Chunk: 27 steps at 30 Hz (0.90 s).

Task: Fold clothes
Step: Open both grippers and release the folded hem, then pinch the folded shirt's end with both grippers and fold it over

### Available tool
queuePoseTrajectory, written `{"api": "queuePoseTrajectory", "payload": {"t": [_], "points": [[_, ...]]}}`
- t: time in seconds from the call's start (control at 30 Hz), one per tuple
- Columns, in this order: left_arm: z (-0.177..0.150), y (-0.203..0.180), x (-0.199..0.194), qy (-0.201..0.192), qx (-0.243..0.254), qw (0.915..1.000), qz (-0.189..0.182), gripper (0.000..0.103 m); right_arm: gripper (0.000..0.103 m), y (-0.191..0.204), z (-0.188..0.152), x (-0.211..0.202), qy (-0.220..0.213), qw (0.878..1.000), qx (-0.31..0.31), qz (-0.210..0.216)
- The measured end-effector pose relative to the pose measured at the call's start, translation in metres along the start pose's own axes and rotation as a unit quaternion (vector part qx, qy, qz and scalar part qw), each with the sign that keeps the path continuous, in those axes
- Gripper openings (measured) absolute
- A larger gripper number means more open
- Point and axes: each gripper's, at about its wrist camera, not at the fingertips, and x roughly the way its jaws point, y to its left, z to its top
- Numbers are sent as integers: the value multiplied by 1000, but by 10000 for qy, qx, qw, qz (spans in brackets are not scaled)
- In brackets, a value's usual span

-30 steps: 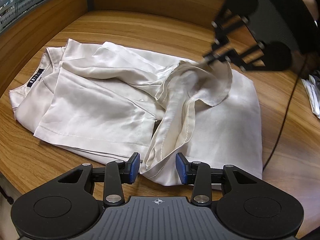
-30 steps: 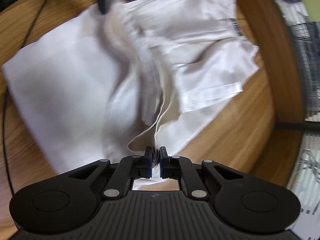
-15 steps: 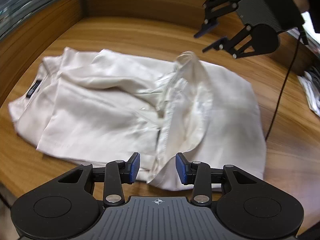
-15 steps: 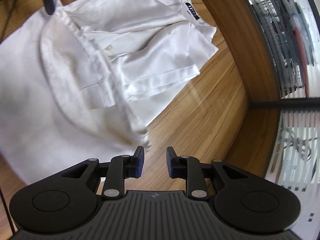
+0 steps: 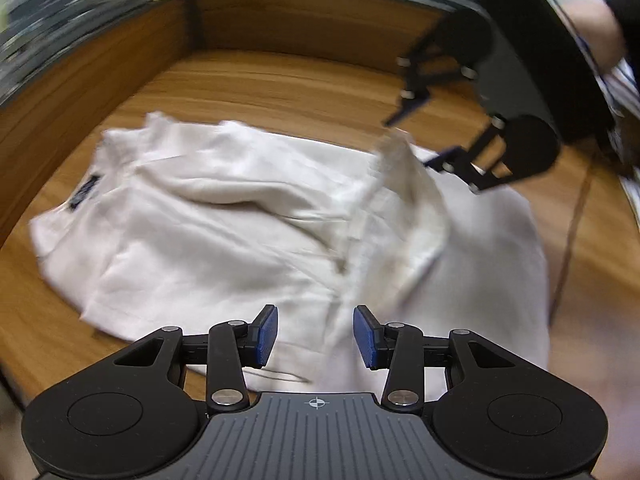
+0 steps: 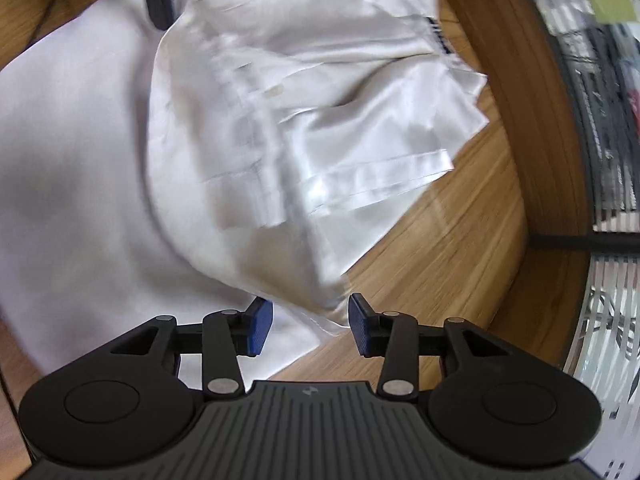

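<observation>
Lying rumpled across the wooden table (image 5: 280, 80), the cream shirt (image 5: 224, 232) takes up most of both views, its collar end with the dark neck label (image 5: 84, 194) toward the table's raised wooden edge (image 5: 80, 92) and its smoother, flatter half spread the other way. A buttoned front strip (image 6: 256, 128) runs through the middle of the cloth, one side flopped over it in a loose fold, and a hemmed sleeve end (image 6: 384, 176) sticks out onto bare wood. The left gripper (image 5: 315, 334) hangs over the near hem, blue pads apart, cloth lying below the gap but neither pad pressing on it, so it holds nothing. Across the shirt, the right gripper (image 6: 310, 328) is above the opposite edge and its jaws are opening right now; a corner of the shirt sits under and between the pads, and no pad is seen clamping it. From the left wrist camera that right gripper (image 5: 408, 140) shows up high and blurred, just beside a raised ridge of fabric (image 5: 394, 152), with a hand (image 5: 592, 36) behind it. A dark cable (image 5: 568, 240) trails over the table beside the shirt.
</observation>
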Motion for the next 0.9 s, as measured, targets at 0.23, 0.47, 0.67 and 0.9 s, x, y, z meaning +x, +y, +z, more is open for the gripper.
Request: {"api": "queuePoseTrajectory", "payload": {"t": [0.23, 0.47, 0.67, 0.9], "points": [[-4, 38, -3, 141, -1066, 9934, 391, 43, 48, -26, -8, -2, 187, 9948, 906, -418], [-15, 19, -15, 331, -772, 9964, 64, 44, 50, 9, -44, -31, 250, 9956, 906, 62], [-20, -38, -24, 471, 1, 9975, -532, 48, 50, 60, -71, -57, 245, 9957, 624, 636], [-37, -95, -23, 661, 193, 9948, -752, 48, 50, 101, -77, -70, 128, 9978, 227, 608]]}}
